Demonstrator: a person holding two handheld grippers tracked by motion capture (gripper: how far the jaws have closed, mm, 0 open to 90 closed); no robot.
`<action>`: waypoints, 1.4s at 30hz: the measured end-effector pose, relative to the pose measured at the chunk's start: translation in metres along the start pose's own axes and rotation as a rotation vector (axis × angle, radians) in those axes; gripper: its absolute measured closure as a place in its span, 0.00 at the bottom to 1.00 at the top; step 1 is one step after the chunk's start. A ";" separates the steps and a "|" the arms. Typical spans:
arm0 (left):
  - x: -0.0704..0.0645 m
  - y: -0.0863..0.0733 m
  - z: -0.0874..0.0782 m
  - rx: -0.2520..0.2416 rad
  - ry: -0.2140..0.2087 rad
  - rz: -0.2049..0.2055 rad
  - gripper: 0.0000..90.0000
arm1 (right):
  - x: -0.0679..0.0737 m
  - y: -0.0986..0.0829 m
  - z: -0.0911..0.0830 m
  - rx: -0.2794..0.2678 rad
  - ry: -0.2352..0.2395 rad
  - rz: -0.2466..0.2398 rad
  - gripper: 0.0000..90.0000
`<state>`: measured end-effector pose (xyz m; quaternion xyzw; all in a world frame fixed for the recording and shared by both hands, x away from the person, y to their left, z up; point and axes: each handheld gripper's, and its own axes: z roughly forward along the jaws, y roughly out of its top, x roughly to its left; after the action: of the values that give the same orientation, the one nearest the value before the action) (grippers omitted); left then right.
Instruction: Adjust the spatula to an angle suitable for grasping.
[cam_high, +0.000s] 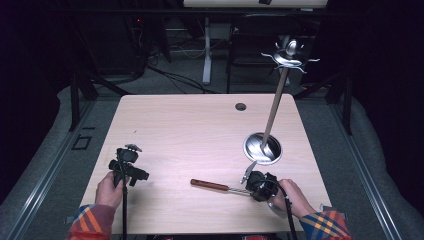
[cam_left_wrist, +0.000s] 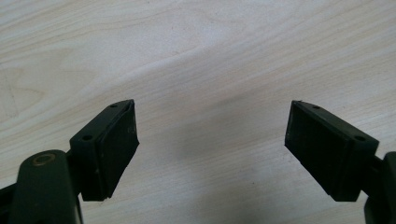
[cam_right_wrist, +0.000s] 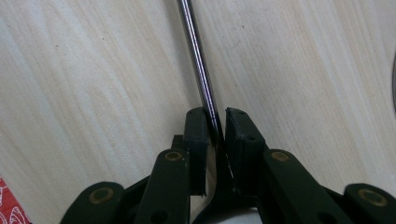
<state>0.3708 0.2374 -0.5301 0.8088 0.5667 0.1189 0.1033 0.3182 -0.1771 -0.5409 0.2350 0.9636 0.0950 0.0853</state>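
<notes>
Right hand-held gripper (cam_high: 248, 184) is clamping the metal shaft of a utensil (cam_high: 212, 185) with a reddish-brown wooden handle, lying flat on the desk (cam_high: 190, 130), just in front of the stand's round metal base (cam_high: 262, 148). In the right gripper view, jaws are pinching the shaft (cam_right_wrist: 201, 70) tight. Left hand-held gripper (cam_high: 131, 159) is sitting far left of the stand, jaws spread wide, holding nothing, bare desk (cam_left_wrist: 210, 70) between the pads. Stand's pole is leaning up to hooks (cam_high: 289, 56) at top.

Pale wood table (cam_high: 200, 130), brown-handled utensil (cam_high: 210, 185), black hand-held gripper (cam_high: 248, 190), plaid sleeves (cam_high: 90, 222)
</notes>
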 end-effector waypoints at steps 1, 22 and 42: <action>0.000 0.000 0.000 0.004 -0.002 0.000 0.19 | 0.000 0.000 0.000 0.000 0.000 0.005 0.88; -0.001 0.000 0.000 0.008 0.013 0.002 0.19 | -0.010 -0.004 -0.005 -0.017 -0.035 0.090 0.79; -0.001 0.001 0.001 0.008 0.020 0.000 0.19 | -0.001 0.037 0.003 -0.057 -0.050 0.044 0.78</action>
<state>0.3710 0.2359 -0.5306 0.8080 0.5680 0.1246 0.0945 0.3355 -0.1447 -0.5352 0.2559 0.9526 0.1184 0.1141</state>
